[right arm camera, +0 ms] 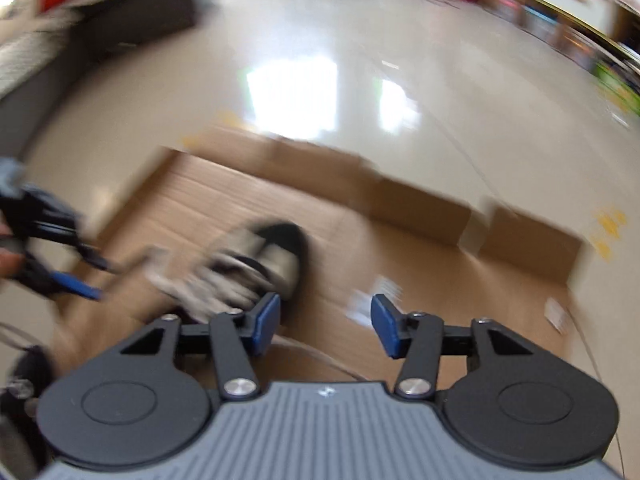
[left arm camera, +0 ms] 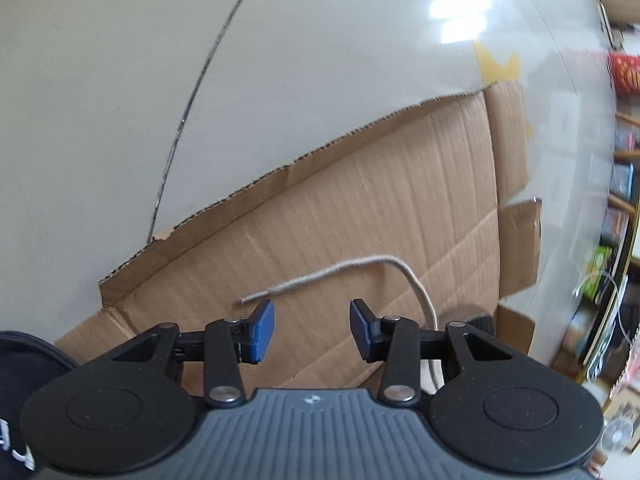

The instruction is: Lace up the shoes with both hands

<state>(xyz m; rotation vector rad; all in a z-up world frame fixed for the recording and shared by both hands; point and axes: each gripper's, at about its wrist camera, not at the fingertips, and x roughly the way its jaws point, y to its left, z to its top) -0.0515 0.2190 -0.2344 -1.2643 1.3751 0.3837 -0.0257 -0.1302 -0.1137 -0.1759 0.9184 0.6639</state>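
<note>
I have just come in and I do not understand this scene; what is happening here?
A person with two hand-held grippers is lacing a grey and black shoe on flattened brown cardboard. The left gripper hovers, jaws open and empty, near the loose end of the beige shoelace. The right gripper is also open and empty beside the shoe.

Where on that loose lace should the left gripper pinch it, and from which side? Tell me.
Pinch the lace just behind its free tip, on the straight stretch lying flat on the cardboard. Come down from above with the left gripper, one pad on each side of the cord. The jaws are open and empty, just short of the tip, and the far part curves away behind the right finger, so it is probably harder to reach.
</note>
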